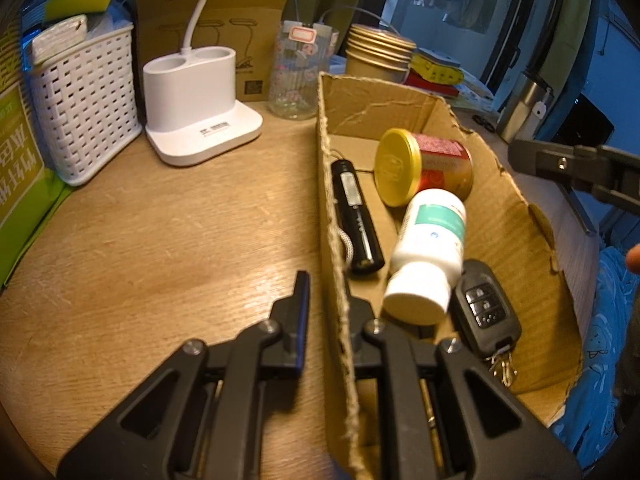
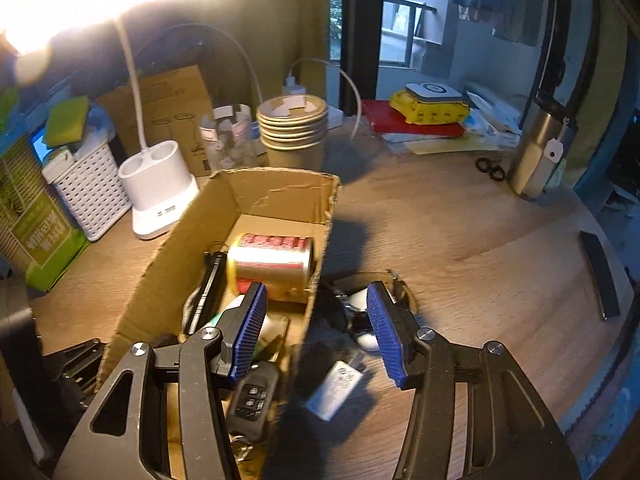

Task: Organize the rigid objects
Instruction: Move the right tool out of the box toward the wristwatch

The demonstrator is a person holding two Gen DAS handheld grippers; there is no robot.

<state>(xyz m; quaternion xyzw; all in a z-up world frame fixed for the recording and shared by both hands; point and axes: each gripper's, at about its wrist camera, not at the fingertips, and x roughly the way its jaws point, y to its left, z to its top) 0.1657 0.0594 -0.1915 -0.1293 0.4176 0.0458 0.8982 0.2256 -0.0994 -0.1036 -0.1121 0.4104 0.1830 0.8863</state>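
An open cardboard box (image 1: 400,100) lies on the wooden table. Inside it are a gold-lidded red can (image 1: 424,166), a white bottle (image 1: 428,252), a black stick-shaped device (image 1: 356,216) and a car key fob (image 1: 486,308). My left gripper (image 1: 326,288) is shut on the box's left wall. My right gripper (image 2: 316,292) is open above the box's right wall (image 2: 316,280), with nothing held. Below it on the table lie a white charger plug (image 2: 340,388) and a dark strap-like item (image 2: 360,308), partly hidden. The right gripper (image 1: 580,168) also shows at the left view's right edge.
At the back stand a white basket (image 1: 88,108), a white lamp base (image 1: 196,104), a glass jar (image 1: 300,68) and stacked paper cups (image 2: 294,128). A steel tumbler (image 2: 540,148), scissors (image 2: 490,168) and a flat black bar (image 2: 600,276) sit to the right.
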